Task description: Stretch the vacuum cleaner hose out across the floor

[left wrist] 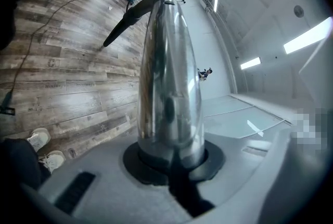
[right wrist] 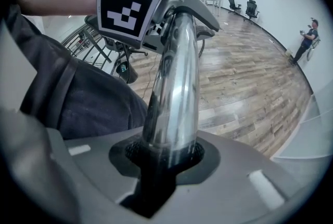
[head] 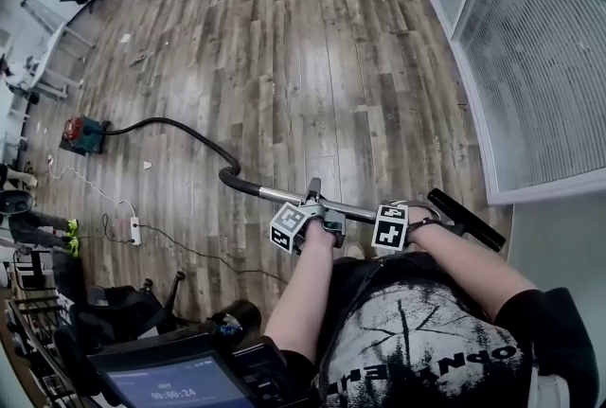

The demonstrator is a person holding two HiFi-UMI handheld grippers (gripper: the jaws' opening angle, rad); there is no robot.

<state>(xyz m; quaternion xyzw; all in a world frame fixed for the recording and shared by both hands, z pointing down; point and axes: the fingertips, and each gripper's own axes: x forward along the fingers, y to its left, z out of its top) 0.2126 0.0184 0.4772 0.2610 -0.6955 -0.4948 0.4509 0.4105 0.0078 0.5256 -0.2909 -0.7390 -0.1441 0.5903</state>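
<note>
Showing a black hose (head: 180,126) curving from the chrome wand (head: 276,196) to the red-and-green vacuum cleaner (head: 83,133) at nine o'clock; left claw (head: 316,202) and right claw (head: 409,213) both clamp the wand.

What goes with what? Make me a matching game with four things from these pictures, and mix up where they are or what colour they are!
Things:
1. vacuum cleaner
2. hose
3. metal tube
4. power strip

Clues:
A. shiny silver, clamped in the left gripper and the right gripper
B. white, lying on the floor with a thin cord
C. black, curving across the floor
D. red and green, far off on the floor

Right pairs: 1-D, 2-C, 3-A, 4-B
</note>
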